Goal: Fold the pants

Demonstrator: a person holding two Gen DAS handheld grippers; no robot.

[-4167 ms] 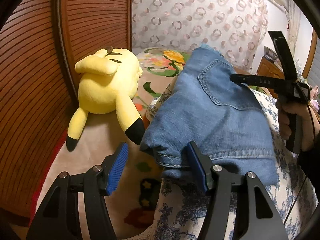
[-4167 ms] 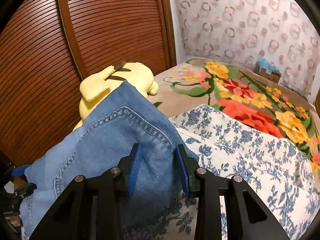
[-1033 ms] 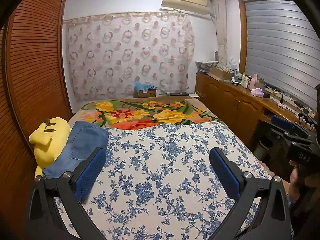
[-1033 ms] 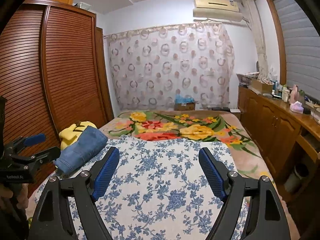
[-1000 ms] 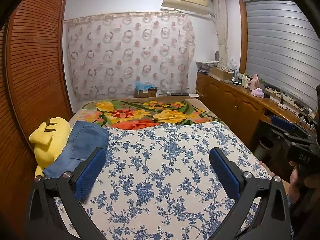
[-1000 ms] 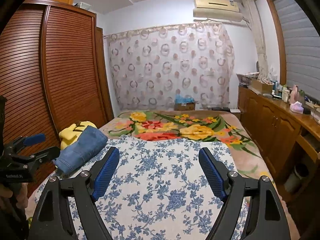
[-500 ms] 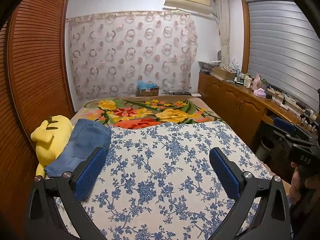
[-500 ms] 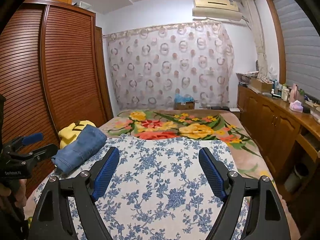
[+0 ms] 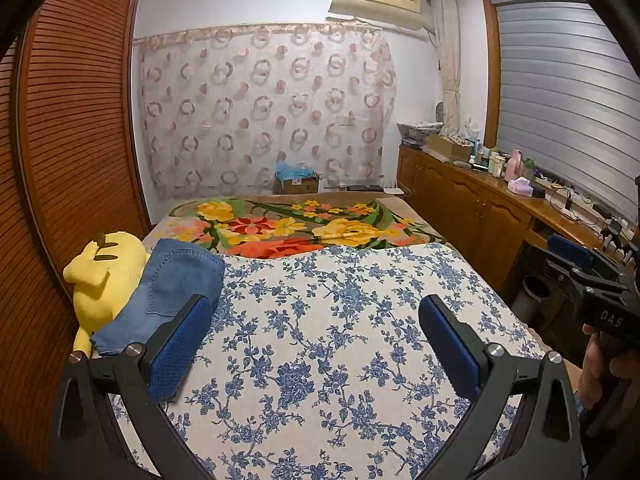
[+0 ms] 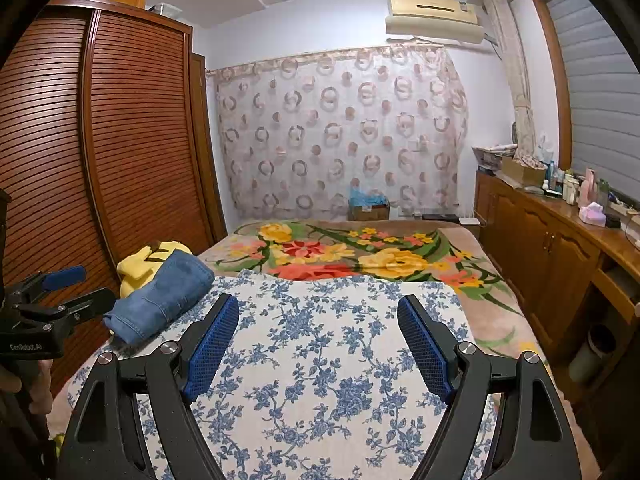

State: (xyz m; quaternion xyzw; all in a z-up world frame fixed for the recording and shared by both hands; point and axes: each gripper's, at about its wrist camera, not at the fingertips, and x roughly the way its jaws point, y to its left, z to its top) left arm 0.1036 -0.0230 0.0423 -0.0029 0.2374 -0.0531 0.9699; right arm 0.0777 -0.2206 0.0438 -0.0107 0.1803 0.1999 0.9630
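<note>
Both claws hang spread wide and empty over the near end of the bed (image 9: 320,380): left claw (image 9: 316,344) and right claw (image 10: 318,344) hold nothing. Beyond them, the folded pants (image 9: 168,292) lie at the bed's left edge, touching the yellow plush (image 9: 104,276), long axis running away toward the curtain. The pants sit left of both claws, so the left claw is nearer (folding looks finished to me). Writing: "DAS" on the right claw's body in the left view, "GenRobot.AI" (roughly) on the left's in the right view.
</note>
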